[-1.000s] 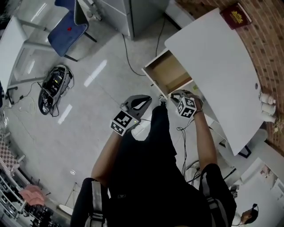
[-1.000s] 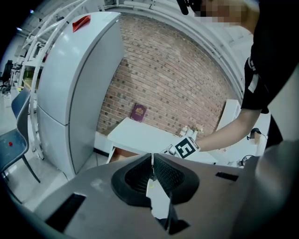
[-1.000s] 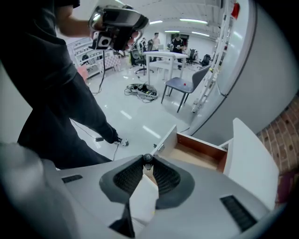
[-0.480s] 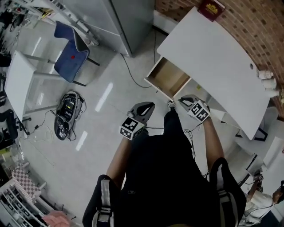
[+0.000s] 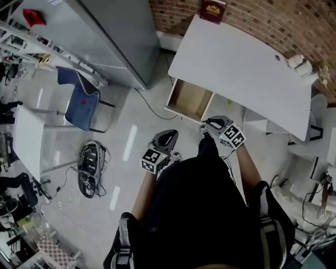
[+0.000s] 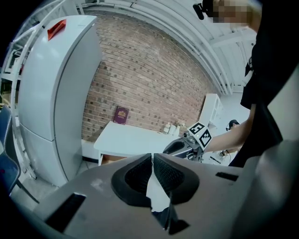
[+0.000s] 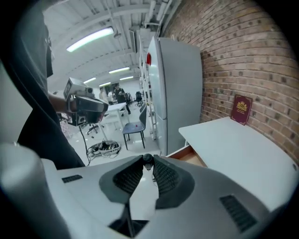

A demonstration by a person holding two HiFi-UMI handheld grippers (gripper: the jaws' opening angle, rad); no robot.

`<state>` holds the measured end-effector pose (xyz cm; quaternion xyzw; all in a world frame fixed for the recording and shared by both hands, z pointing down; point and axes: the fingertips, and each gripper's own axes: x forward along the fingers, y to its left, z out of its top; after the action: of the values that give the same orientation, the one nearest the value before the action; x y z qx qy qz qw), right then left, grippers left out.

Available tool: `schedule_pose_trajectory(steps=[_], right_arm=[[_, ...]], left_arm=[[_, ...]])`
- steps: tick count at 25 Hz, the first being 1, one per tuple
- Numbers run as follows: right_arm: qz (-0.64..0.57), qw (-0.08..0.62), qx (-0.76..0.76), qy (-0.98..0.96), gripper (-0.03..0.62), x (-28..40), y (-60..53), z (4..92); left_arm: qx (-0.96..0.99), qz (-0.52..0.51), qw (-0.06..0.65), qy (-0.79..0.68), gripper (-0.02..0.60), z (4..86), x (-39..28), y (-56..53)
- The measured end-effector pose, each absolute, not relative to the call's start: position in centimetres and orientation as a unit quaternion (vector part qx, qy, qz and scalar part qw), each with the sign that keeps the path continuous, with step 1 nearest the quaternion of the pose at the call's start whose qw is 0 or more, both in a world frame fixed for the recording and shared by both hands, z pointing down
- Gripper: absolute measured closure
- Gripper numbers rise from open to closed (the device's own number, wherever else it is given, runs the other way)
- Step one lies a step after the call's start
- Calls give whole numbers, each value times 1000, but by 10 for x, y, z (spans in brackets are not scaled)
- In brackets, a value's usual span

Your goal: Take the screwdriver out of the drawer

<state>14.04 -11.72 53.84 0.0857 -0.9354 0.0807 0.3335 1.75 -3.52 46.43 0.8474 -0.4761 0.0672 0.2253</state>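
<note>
The wooden drawer (image 5: 190,100) stands open under the white desk (image 5: 236,63) and looks empty from the head view. My right gripper (image 5: 203,126) is held in the air in front of the desk, a little right of the drawer. In the right gripper view its jaws (image 7: 147,164) pinch a small dark round end, the screwdriver (image 7: 147,159), seen end-on; its shaft is hidden. My left gripper (image 5: 169,135) hovers over the floor beside it, left of the person's body. Its jaws (image 6: 152,158) are shut with nothing between them.
A red book (image 5: 212,9) leans on the brick wall at the desk's back. White cups (image 5: 299,65) stand at the desk's right end. A tall grey cabinet (image 5: 105,37), a blue chair (image 5: 79,100) and a cable bundle (image 5: 90,168) are on the left.
Both grippers have risen and drawn back from the drawer front. The right gripper has rolled, still pinching the screwdriver. The head view has lifted, so the desk looks farther away.
</note>
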Motion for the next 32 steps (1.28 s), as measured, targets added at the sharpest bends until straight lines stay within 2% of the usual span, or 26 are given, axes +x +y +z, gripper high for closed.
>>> schedule_pose_trajectory(steps=[6,18,32], right_arm=[[92,277,138,-947,473,142,-109,513],[110,215,219,-945,473,163,-92,507],[127,227,231,-938,473,175,-99,524]], left_arm=[[866,83,207,-447,557,453,20,-29],[889,109,196,-398,557,466,33,-15],[891,103,203,-393,557,465,38,-31]])
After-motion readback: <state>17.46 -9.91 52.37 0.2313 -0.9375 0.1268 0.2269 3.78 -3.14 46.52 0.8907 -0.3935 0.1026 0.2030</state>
